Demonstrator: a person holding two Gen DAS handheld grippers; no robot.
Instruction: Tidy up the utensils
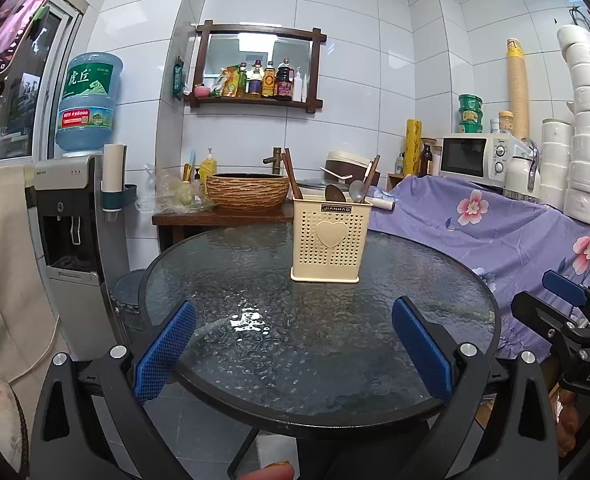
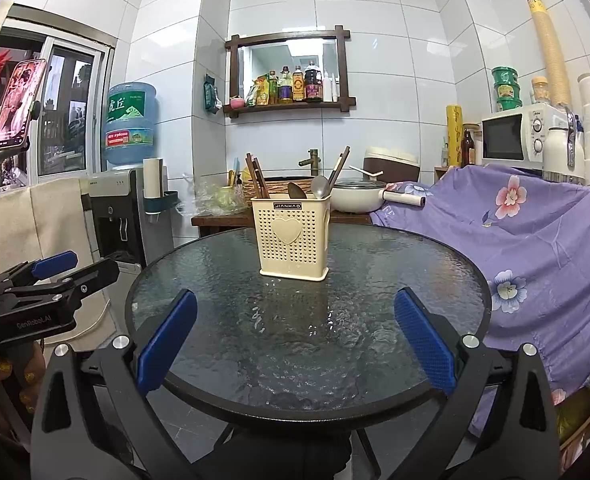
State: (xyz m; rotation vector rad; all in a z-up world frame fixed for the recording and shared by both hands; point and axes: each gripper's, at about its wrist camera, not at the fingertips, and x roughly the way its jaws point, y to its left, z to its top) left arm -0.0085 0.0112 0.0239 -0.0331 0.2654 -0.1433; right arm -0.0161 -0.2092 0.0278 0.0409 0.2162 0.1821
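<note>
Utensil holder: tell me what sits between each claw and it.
Nothing visible. Only bare glass table lies between the open left claw and the utensil holder, and likewise for the open right claw.

My left gripper (image 1: 294, 344) and right gripper (image 2: 295, 338) share black frames, silver round screws and blue dimpled pads (image 2: 166, 340), one body marked "GenRobot.AI", the other "DAS", and my fingernails (image 2: 29, 377) wear gold glitter polish.

both wrist views toward shared table (image 1: 255, 360)
</note>
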